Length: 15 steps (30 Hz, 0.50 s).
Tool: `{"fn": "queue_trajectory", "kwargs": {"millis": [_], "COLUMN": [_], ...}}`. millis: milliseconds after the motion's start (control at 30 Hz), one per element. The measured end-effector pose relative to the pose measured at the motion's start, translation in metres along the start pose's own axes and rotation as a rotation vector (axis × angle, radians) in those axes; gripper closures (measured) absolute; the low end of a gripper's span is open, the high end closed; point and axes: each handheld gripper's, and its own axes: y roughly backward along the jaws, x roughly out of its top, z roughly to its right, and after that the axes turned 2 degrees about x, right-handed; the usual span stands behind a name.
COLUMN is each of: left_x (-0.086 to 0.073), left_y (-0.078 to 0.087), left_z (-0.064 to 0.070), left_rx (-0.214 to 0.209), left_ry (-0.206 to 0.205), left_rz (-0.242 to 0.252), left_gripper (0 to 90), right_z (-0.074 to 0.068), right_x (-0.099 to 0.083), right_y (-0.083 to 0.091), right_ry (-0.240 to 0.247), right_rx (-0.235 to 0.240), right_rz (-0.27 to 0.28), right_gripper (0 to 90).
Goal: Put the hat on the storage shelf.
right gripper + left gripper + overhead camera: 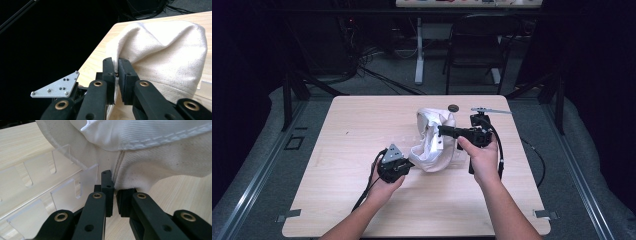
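Cream canvas bag (432,140), soft, light and floppy by the look of it, slumped right of the tabletop's centre toward the far edge, over a clear slotted acrylic rack (37,195); best taken at seams and hems. Left gripper (114,195) pinched on a lower seam at the bag's near side, right gripper (117,72) clenched on a fold of cloth at its far right side. Pale wood tabletop (362,125), smooth; small dark disc (453,107) near far edge; dark room beyond, chair (477,45) and floor cables (377,70).
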Motion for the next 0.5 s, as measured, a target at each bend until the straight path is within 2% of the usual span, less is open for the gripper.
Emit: {"fn": "queue_trajectory", "kwargs": {"millis": [167,500], "left_x": [0.0,-0.004], "left_y": [0.0,0.002], "left_z": [0.003,0.003], "left_rx": [0.018,0.025], "left_ry": [-0.017,-0.003], "left_rz": [-0.003,0.008], "left_gripper": [85.7,81.7], "right_z": [0.001,0.0], "right_x": [-0.002,-0.004], "right_y": [0.002,0.017], "right_ry": [0.0,0.013], "right_rx": [-0.012,-0.023], "right_rz": [0.003,0.032], "right_gripper": [82.1,71.3]}}
